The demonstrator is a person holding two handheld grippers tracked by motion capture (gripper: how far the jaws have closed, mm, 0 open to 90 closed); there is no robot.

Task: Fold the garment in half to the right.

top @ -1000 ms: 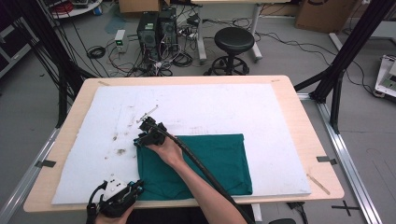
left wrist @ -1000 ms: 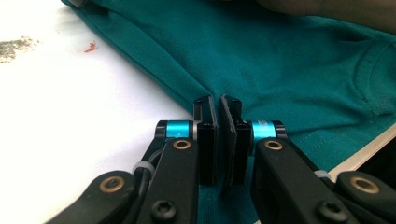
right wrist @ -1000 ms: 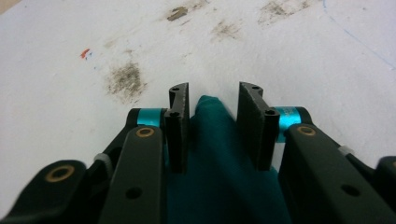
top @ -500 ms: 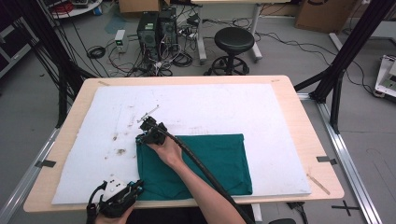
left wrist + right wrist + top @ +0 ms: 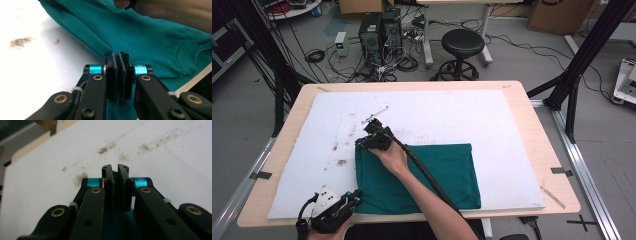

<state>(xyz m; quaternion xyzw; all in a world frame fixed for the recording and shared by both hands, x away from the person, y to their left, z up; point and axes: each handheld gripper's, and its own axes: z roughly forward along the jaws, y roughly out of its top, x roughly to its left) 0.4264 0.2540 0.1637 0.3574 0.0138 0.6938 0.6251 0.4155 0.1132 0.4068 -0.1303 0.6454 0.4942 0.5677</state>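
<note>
white board (image 5: 492,120) | left tongs (image 5: 117,56), right tongs (image 5: 114,170) both clamp green cloth (image 5: 447,172) corners

No legible text, label, brand, number or sign appears in any view. In the high view, the cardboard box (image 5: 557,12) at the upper right of the frame carries a dark printed mark, cut off by the frame edge and too blurred to read. The black cross (image 5: 582,221) taped on the floor at the lower right is a plain marker without lettering. The two gripper views show no writing.
</note>
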